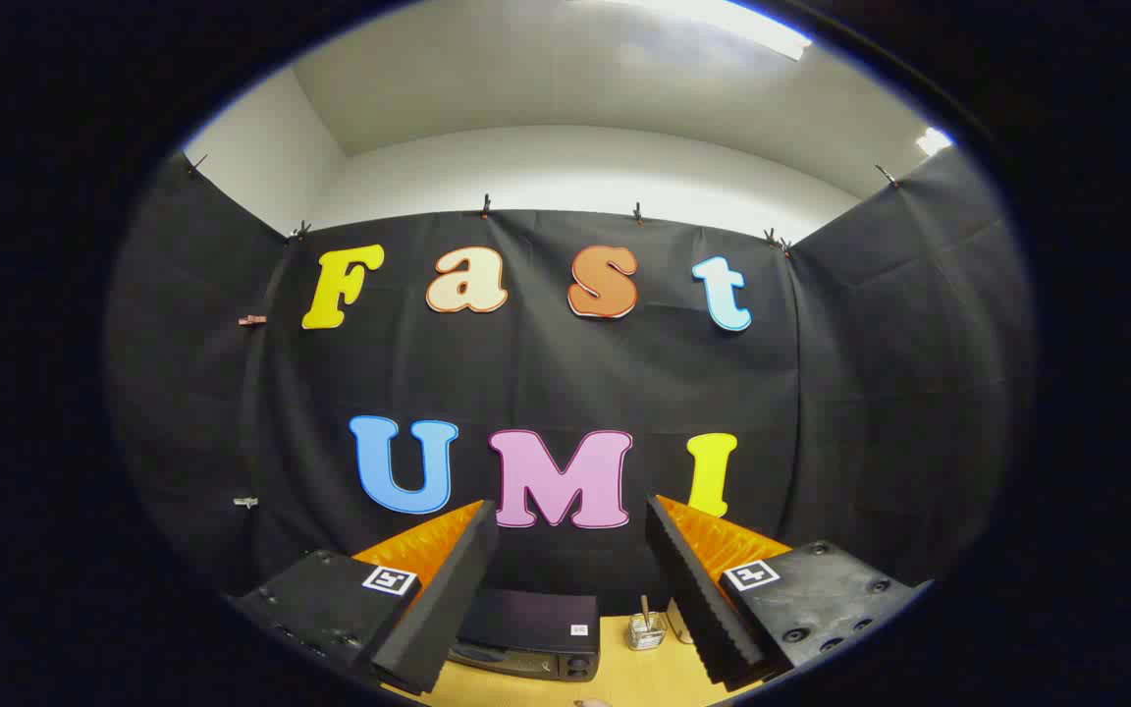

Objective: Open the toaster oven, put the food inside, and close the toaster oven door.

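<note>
**One oven, well below my tongs**

One toaster oven (531, 633) sits on the table (624, 678), low between and beyond my fingers, its door apparently not yet opened. My tongs (570, 525) are released, spread wide with nothing between them, held high and aimed at the booth wall rather than at the work.

I judge the oven a rigid metal box, heavy enough to stay put under a gentle pull, though a hard tug on the door could drag it across the smooth wood. The door handle is the place to grip; I cannot make it out from this angle. The glass front would be slippery and breakable, so I keep off it.

A small glass jar (645, 630) with a stick in it stands just right of the oven, light and easy to topple. The food I cannot identify. Room above the oven is wide open; the table in front looks free for the door to drop.
</note>
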